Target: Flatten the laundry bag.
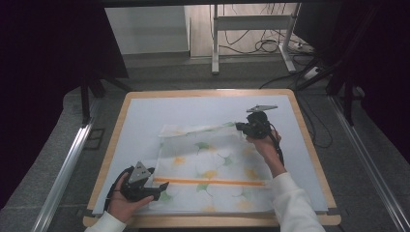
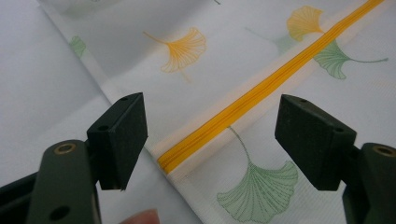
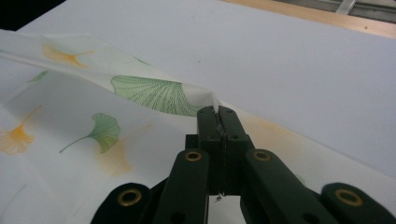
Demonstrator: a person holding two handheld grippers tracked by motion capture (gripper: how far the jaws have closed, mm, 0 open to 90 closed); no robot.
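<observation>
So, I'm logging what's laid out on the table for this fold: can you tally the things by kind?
Leaf-print cloth with an orange stripe: 1
Handheld grippers: 2, the left gripper open at the stripe's end, the right gripper shut on the cloth's far corner
White mat under the cloth: 1
Total: 4

A lab: curtained rig (image 1: 43, 72), floor cables (image 1: 263, 46), metal frame (image 1: 251, 23).

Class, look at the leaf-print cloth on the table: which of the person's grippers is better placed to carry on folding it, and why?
The right gripper: its jaws are shut on the far corner of the cloth, lifting that edge. The left gripper is open, its jaws either side of the orange stripe at the near edge, gripping nothing.
</observation>
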